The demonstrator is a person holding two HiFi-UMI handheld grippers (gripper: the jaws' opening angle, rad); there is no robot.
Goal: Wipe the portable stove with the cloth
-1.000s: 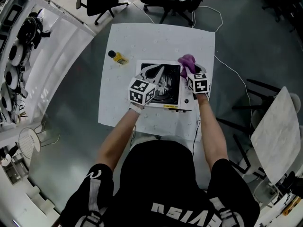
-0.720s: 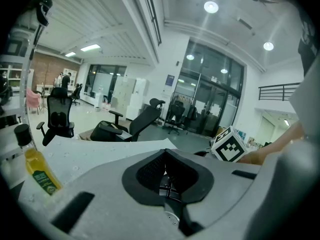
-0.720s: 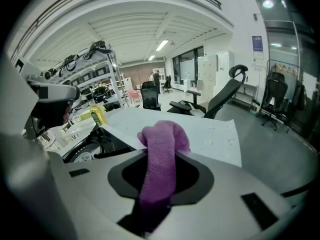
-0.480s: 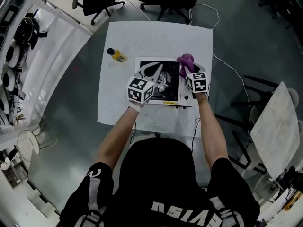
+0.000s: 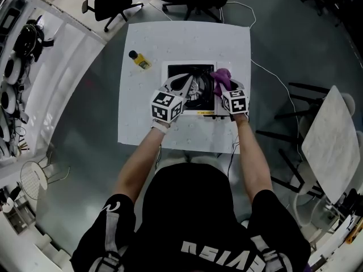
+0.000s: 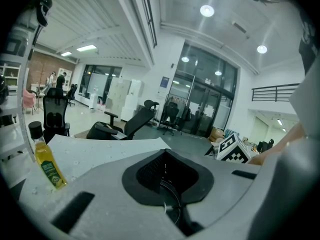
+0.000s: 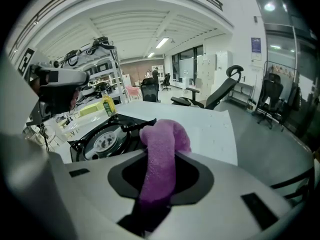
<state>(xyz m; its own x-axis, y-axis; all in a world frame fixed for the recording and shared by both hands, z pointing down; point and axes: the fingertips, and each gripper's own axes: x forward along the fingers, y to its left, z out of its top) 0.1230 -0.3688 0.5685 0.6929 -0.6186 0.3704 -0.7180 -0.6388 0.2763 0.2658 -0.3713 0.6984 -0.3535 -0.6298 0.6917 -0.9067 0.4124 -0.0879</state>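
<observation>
Right gripper (image 7: 159,186) clamps fuzzy purple cloth (image 7: 162,140) over black stove (image 7: 106,140); left gripper (image 6: 167,186) closed.

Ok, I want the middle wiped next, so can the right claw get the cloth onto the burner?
Probably yes. The right claw grips the purple cloth at the portable stove's right edge, and the burner lies open just beside it; the left claw sits over the stove's left side.

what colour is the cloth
Purple. The cloth shows best in the right gripper view.
</observation>
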